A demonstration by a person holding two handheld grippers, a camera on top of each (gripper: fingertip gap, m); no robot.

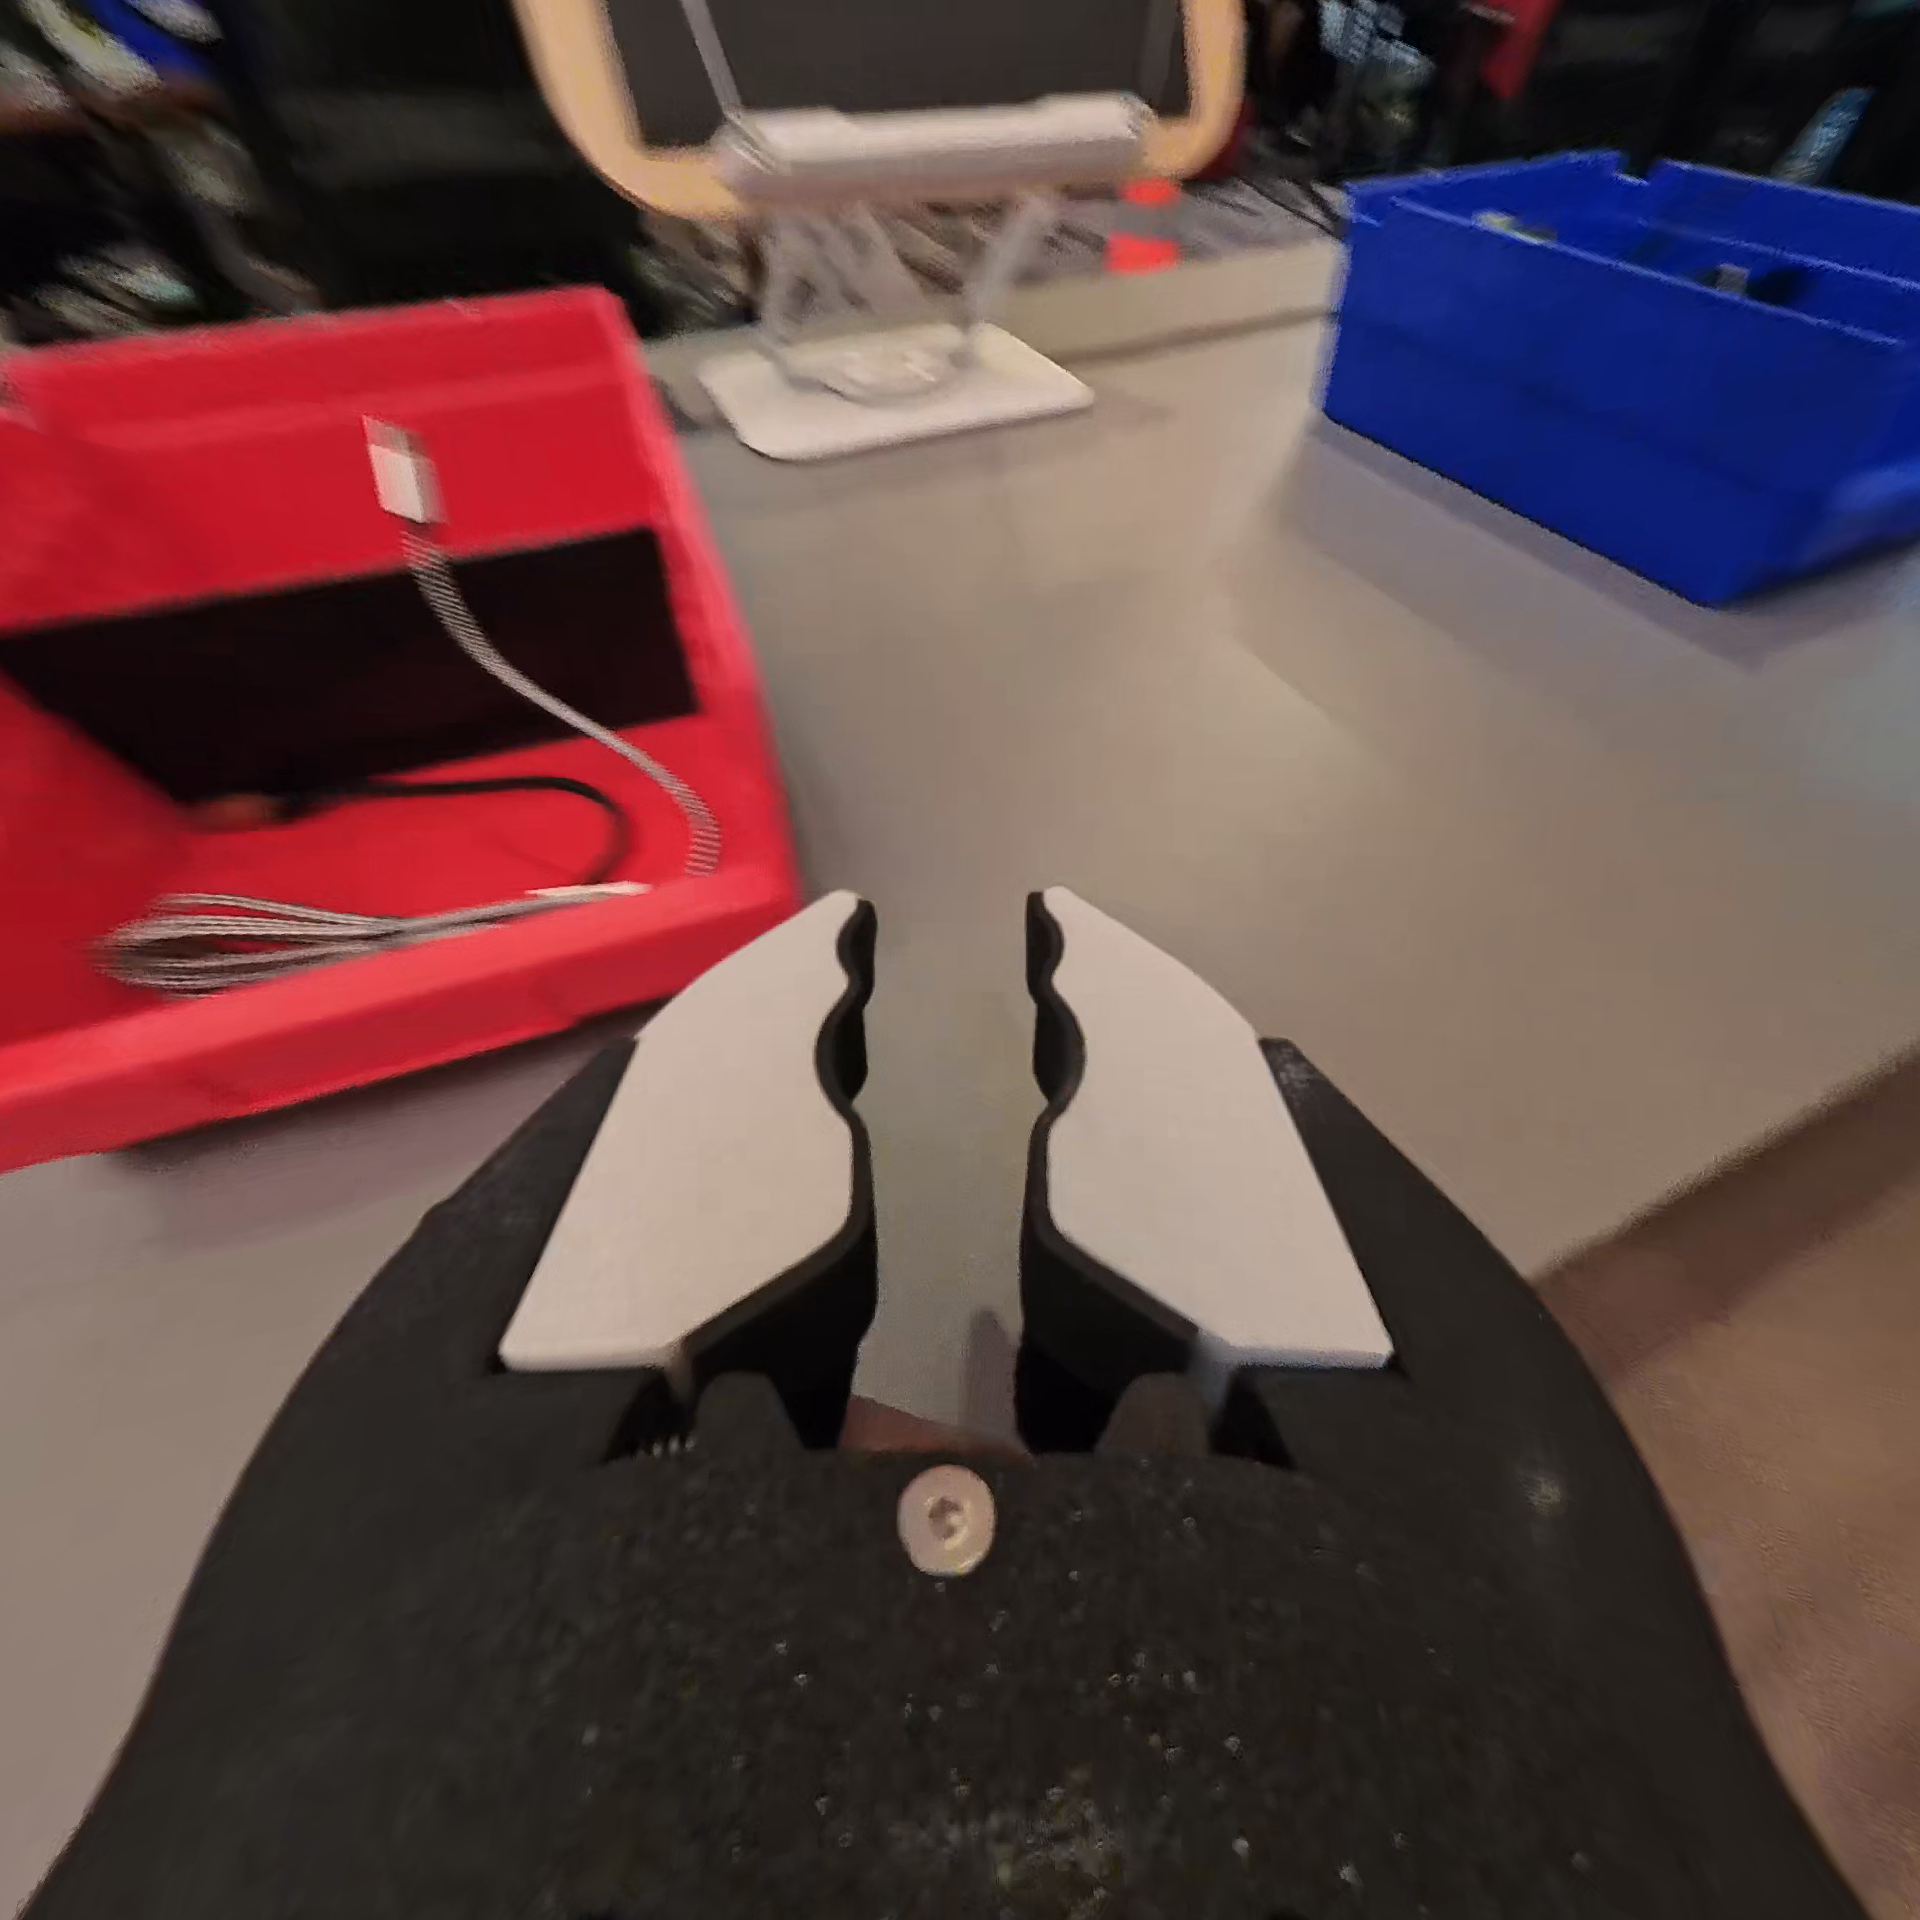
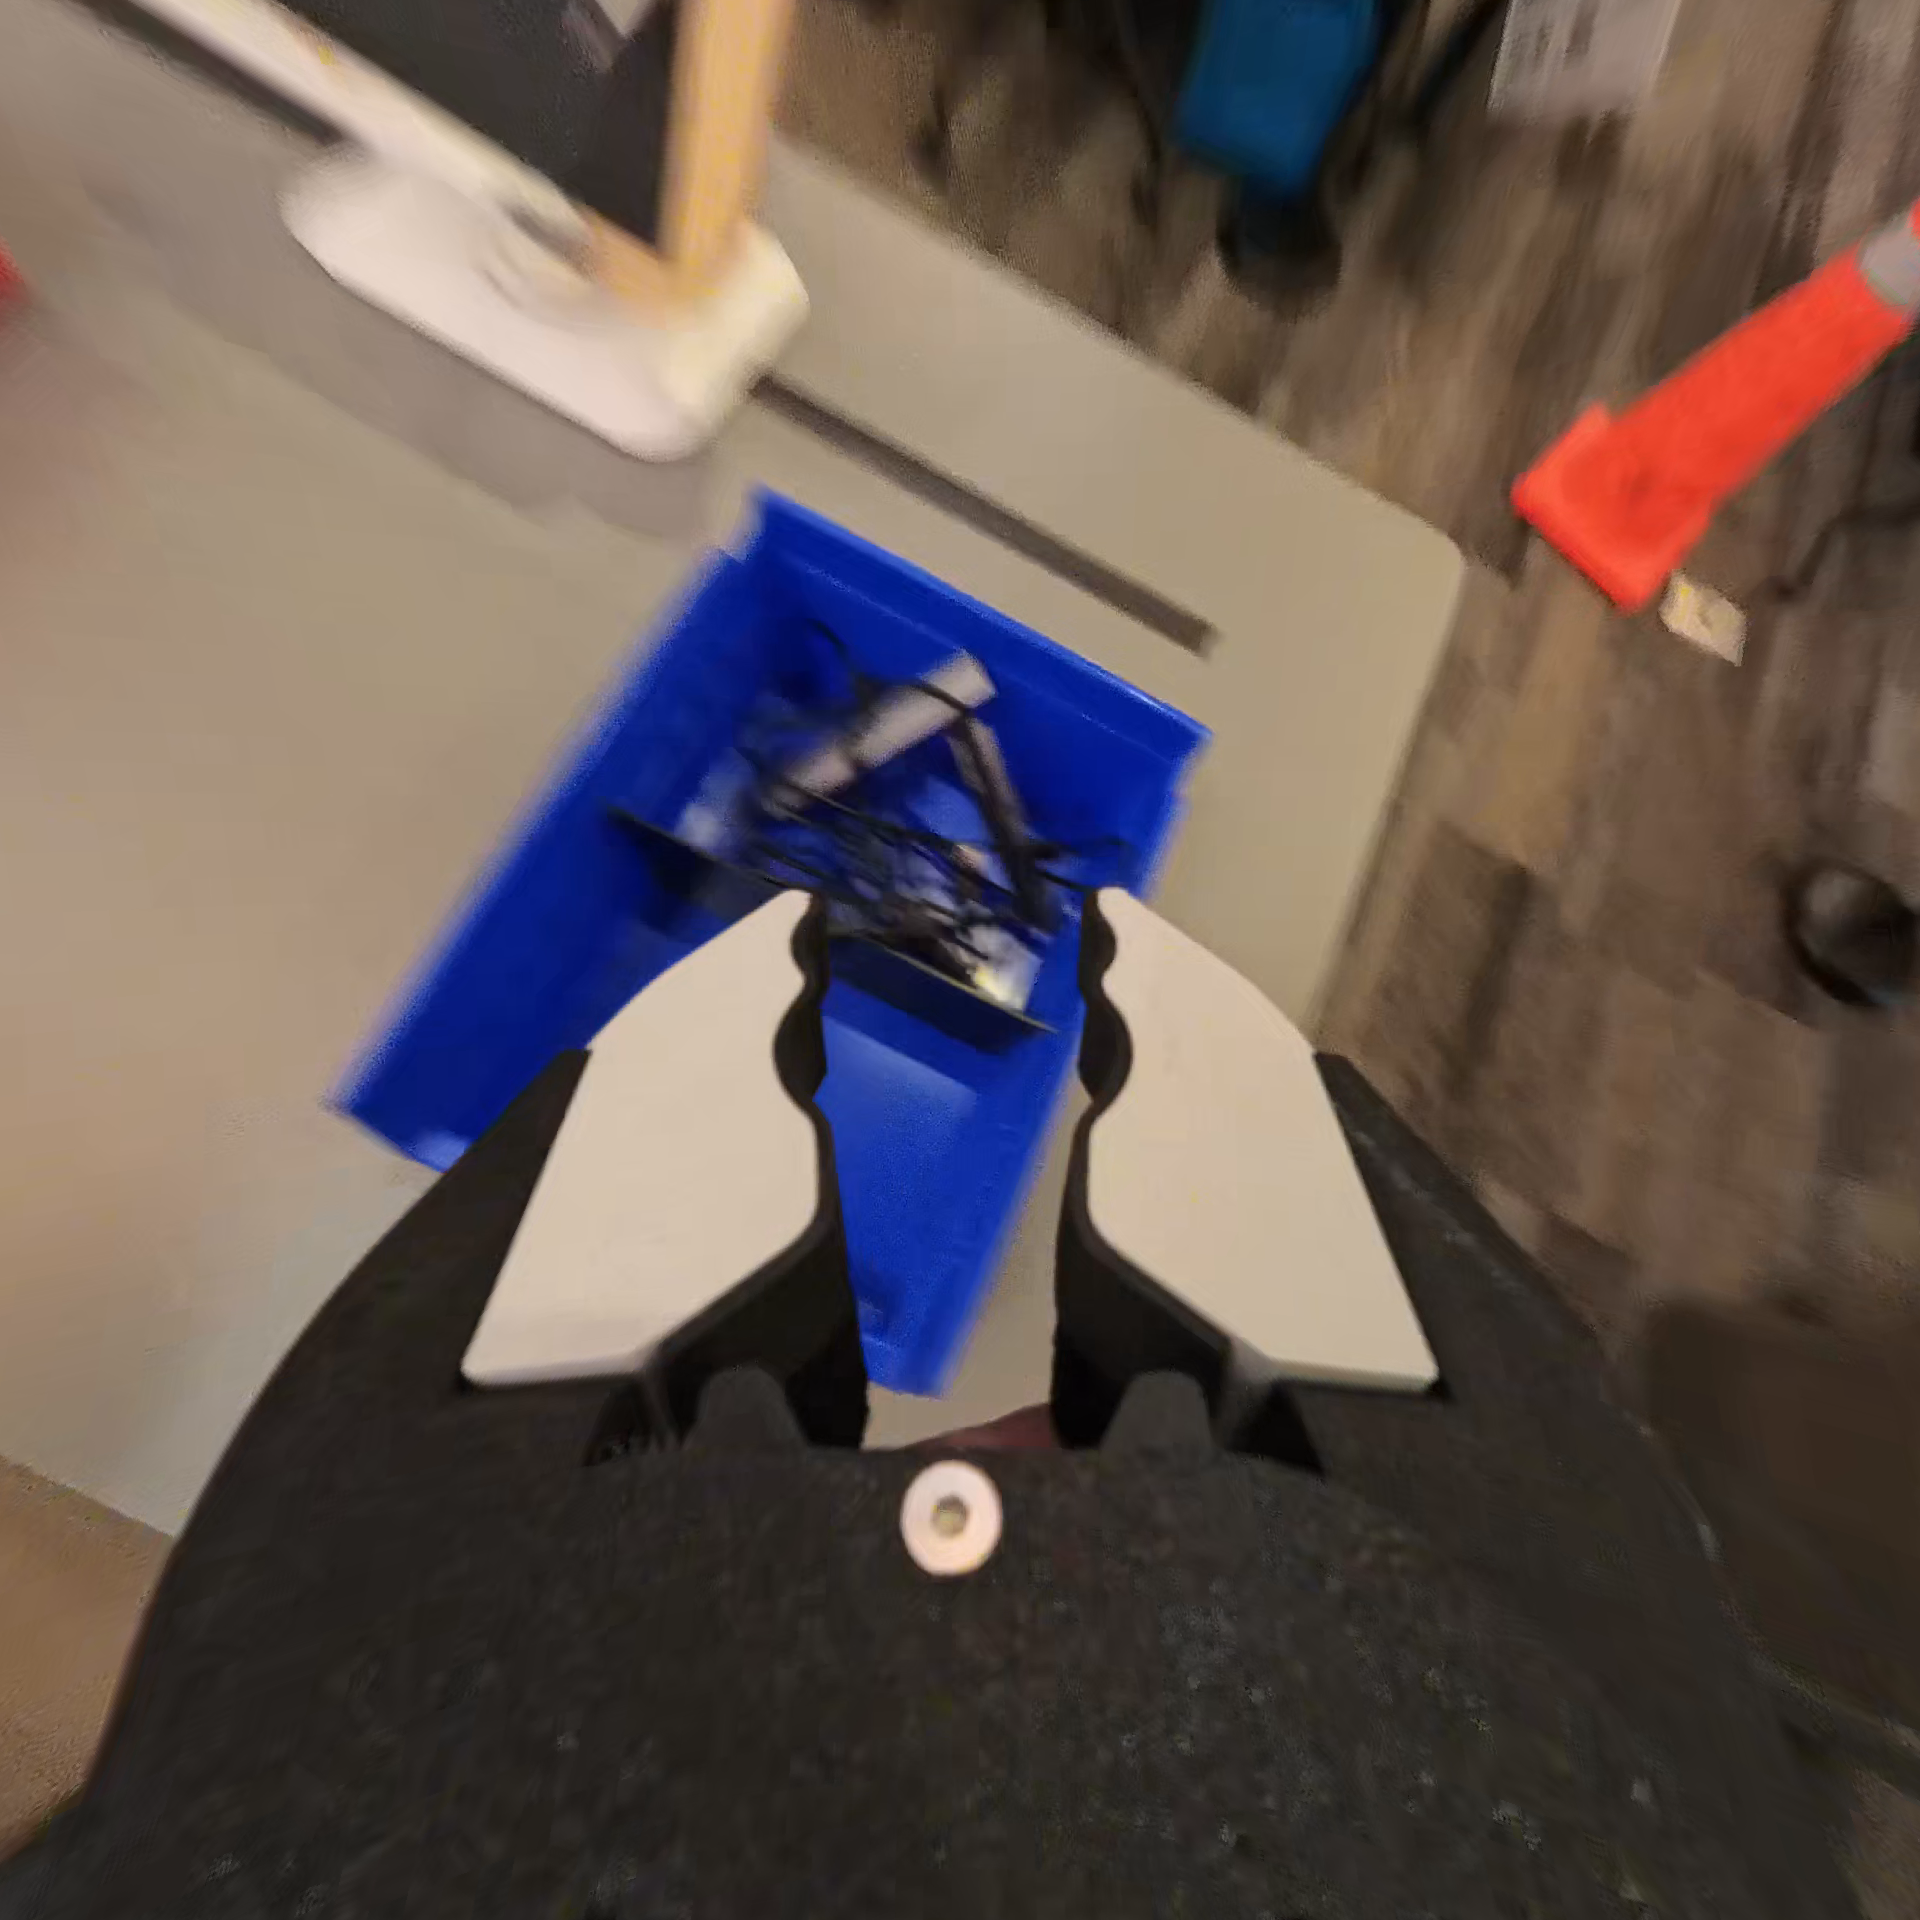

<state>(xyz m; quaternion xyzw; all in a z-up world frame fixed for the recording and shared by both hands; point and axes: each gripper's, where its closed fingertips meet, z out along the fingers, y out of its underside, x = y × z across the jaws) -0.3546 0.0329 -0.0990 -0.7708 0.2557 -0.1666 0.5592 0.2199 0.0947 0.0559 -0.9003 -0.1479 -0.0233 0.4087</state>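
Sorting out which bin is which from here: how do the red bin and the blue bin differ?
The red bin holds a grey braided cable and a black cable, loosely laid; the blue bin holds a dense tangle of dark cables. The red bin sits beside the left gripper; the blue bin lies under the right gripper. Both stand on the grey table and have a dark divider.

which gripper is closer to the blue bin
Right. The right gripper hangs just above the blue bin, jaws open over its cables. The left gripper is over bare table, with the bin far off to its right.
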